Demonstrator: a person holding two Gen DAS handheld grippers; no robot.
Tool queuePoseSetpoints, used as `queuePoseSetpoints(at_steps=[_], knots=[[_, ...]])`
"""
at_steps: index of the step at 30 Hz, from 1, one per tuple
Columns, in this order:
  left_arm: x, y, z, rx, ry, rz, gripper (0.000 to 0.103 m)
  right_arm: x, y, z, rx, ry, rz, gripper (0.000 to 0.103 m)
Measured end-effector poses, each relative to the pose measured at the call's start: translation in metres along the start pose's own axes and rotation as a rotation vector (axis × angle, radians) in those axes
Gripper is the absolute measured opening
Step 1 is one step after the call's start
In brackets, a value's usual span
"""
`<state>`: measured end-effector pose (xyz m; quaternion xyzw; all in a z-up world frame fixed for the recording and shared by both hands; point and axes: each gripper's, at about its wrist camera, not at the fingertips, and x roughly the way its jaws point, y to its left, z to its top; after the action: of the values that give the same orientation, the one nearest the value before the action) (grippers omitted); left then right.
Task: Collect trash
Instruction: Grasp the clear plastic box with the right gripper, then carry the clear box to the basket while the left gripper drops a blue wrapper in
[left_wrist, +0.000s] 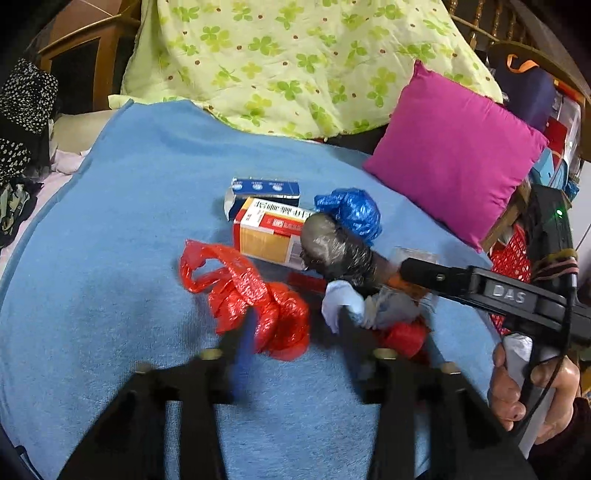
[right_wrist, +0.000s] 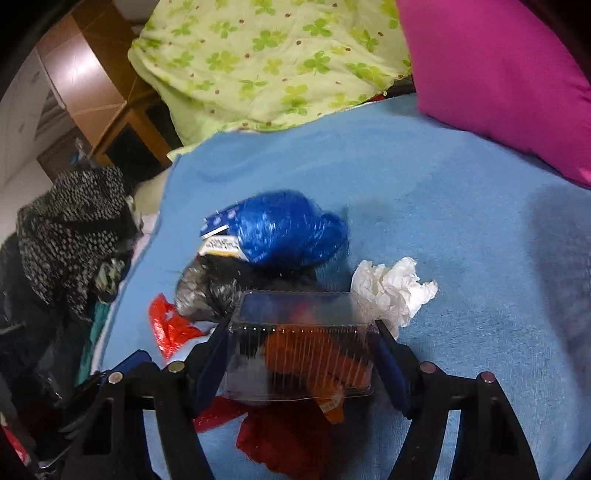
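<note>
Left fingers: apart, straddling my crumpled red plastic bag, not pinching it.
Right fingers: pressing both ends of a clear plastic clamshell box.
Bed: blue blanket.

Both grippers angled down, left gripper and right gripper fingers parted

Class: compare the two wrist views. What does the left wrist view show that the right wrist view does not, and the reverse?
Left wrist only: the orange and white box, the person's hand holding the right gripper.
Right wrist only: the clear plastic container between the right gripper's fingers, crumpled white tissue.
Both: blue towel, blue plastic bag, pink pillow, red plastic bag.
</note>
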<state>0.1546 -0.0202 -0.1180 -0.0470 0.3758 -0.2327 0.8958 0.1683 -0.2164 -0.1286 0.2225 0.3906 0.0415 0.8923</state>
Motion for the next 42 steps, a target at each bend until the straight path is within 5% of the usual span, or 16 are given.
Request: queuePoseSetpoints(at_steps=[10,16,25,32,34,42], knots=[[0.042,-0.029,0.012,0.006,0.058,-0.064,0.059,-0.068,-0.034,0.004,0.066,-0.183,0.059,0.076],[0.059,-0.049,0.004,0.057,0.095,-0.060,0.050,-0.095,-0.045,0.003,0.066,-0.238,0.045,0.076],[0.030,-0.040,-0.005,0.024,0.039,-0.078,0.031,-0.138,-0.071,0.006,0.110,-0.377,0.047,0.076],[-0.008,-0.034,0.008,-0.011,-0.053,-0.083,0.027,-0.165,-0.086,0.006,0.128,-0.470,0.036,0.076],[-0.017,-0.033,0.014,-0.024,-0.064,-0.096,0.000,-0.175,-0.091,0.005,0.122,-0.503,0.012,0.076],[-0.038,-0.068,0.038,0.118,-0.119,-0.028,0.000,-0.214,-0.126,0.000,0.191,-0.614,-0.003,0.076]])
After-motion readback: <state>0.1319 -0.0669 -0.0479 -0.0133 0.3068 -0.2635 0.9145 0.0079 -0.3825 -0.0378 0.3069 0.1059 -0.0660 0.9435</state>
